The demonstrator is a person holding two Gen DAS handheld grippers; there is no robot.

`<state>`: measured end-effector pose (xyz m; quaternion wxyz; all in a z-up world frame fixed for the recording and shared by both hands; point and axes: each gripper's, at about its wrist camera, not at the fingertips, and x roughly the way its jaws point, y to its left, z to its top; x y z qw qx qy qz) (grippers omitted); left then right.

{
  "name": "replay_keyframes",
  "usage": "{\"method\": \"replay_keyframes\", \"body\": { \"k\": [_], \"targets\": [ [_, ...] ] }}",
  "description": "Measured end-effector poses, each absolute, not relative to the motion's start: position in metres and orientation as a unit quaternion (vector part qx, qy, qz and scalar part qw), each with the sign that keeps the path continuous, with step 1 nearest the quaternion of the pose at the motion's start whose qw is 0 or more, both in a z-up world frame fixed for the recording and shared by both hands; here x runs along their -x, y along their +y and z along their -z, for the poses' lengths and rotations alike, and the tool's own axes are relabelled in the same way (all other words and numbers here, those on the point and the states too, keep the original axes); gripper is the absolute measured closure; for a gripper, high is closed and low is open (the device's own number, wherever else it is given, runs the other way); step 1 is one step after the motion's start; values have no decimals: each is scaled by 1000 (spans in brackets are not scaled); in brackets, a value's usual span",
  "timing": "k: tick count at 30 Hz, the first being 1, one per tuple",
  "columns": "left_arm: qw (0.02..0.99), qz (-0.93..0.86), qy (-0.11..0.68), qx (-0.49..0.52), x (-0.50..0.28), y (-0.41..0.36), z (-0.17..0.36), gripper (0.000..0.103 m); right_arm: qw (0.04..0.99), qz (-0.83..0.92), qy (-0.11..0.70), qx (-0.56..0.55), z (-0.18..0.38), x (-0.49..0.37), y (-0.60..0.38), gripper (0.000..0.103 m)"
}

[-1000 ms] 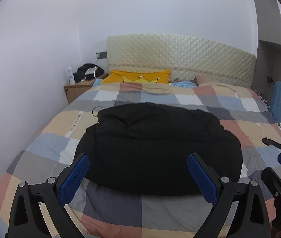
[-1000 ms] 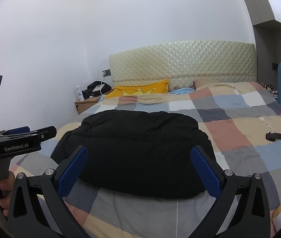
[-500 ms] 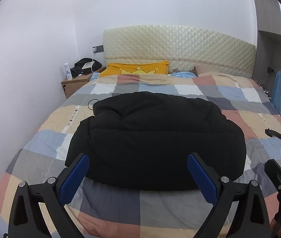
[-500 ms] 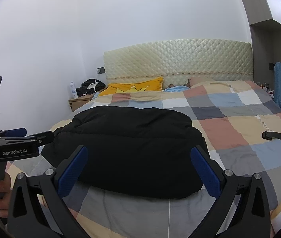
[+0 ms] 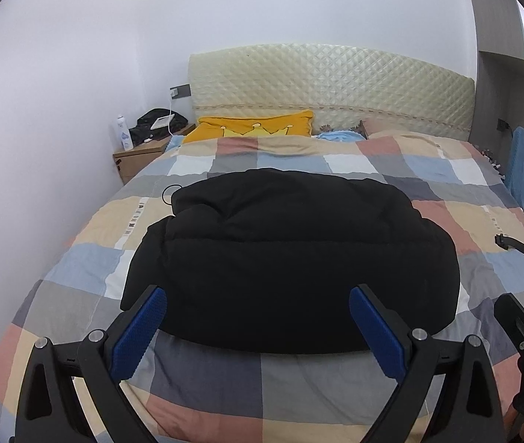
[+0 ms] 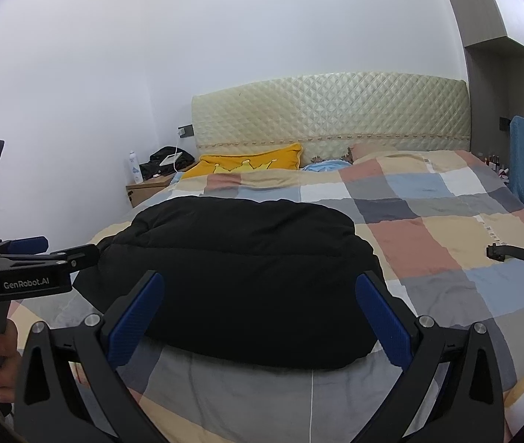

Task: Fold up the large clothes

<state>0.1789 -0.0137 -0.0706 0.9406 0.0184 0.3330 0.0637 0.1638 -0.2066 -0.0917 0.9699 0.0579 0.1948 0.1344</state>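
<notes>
Our view has drawn back slightly from the bed (image 5: 77,288) since the earlier frames. The black padded jacket (image 5: 291,265) lies just ahead of our left gripper (image 5: 258,326), bundled into a puffy, rounded mound on the checked quilt (image 6: 446,229). Our right gripper (image 6: 262,315) hangs before its near edge. Both grippers are spread wide, holding nothing. A yellow pillow (image 5: 258,131) sits far beyond.
</notes>
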Motion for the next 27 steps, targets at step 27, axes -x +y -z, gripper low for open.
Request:
{"method": "replay_keyframes", "body": {
  "k": [27],
  "targets": [
    [943, -57, 326, -16, -177, -12, 71, 3, 969, -134, 200, -53, 94, -165, -205, 0]
  ]
}}
